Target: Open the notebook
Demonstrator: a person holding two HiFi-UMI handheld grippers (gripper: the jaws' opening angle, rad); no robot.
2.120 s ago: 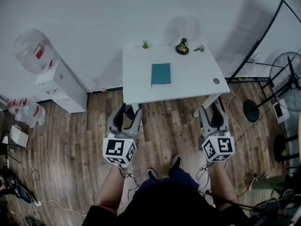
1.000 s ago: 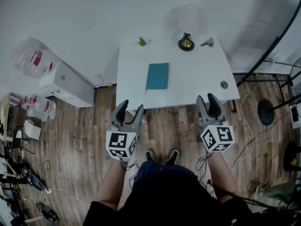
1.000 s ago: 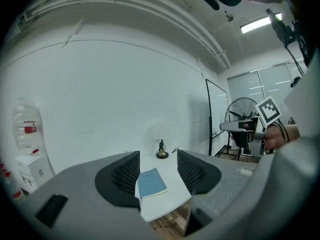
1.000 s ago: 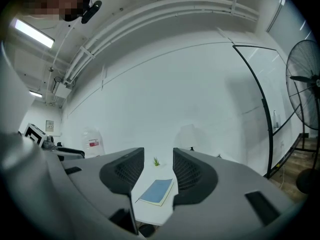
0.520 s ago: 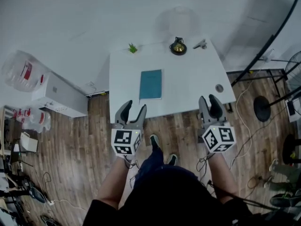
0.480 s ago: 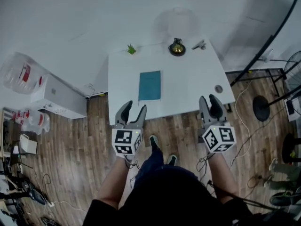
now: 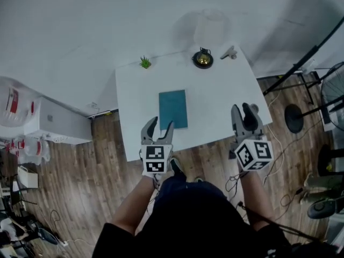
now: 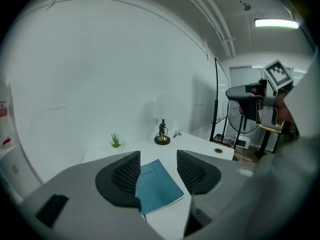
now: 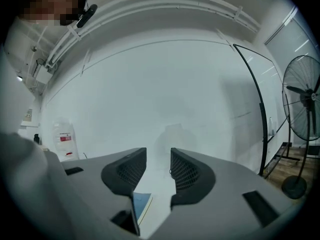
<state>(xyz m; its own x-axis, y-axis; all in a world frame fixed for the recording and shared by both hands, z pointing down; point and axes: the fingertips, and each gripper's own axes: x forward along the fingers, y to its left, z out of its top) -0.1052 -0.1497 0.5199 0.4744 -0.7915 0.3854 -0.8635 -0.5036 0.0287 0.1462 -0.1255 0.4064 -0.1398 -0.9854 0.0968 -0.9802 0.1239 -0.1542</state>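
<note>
The teal notebook [image 7: 173, 108] lies shut and flat near the desk's [image 7: 215, 95] front edge, left of centre. My left claw [image 7: 160, 123] stands wide and empty just before its near edge, I judge to catch the cover. My right claw [image 7: 242, 109], over the front right corner, has just been narrowing, with nothing between its jaws.

- The left arm [image 7: 131, 206] and the right arm [image 7: 255, 198] reach forward from the person's body, a gripper in each hand.
- The left gripper [image 7: 160, 123] tilts somewhat downward, its fingers [image 8: 125, 176] spread well apart and clasping nothing.
- The right gripper [image 7: 241, 109] points nearly level; its fingers [image 9: 127, 171], a narrow gap apart, have just been closing, with nothing between them.
</note>
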